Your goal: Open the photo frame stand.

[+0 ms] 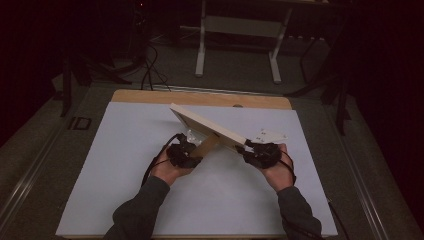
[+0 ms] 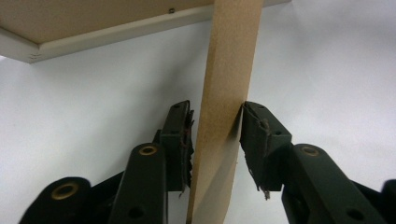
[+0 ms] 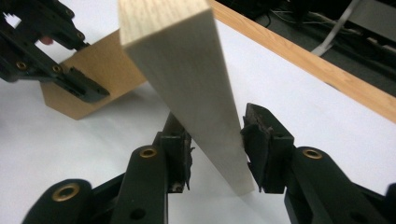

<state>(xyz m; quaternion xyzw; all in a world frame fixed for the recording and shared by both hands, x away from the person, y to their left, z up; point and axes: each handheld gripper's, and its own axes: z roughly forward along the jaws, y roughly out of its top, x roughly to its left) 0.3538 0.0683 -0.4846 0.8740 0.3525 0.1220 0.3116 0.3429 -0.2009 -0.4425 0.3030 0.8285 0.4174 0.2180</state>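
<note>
Your left gripper [image 2: 216, 135] clamps the brown stand leg [image 2: 229, 93] of a picture frame [image 1: 207, 127], while your right gripper [image 3: 217, 154] pinches the frame's pale wooden edge [image 3: 196, 93], holding the frame tilted above the white table cover [image 1: 150, 200] near the middle of the table. With the leg swung out from the backing, the step in hand looks like propping the frame; your next move likely calls for lowering both together until the leg's foot and the frame's bottom edge rest on the cover, then easing the 2 grips apart.
</note>
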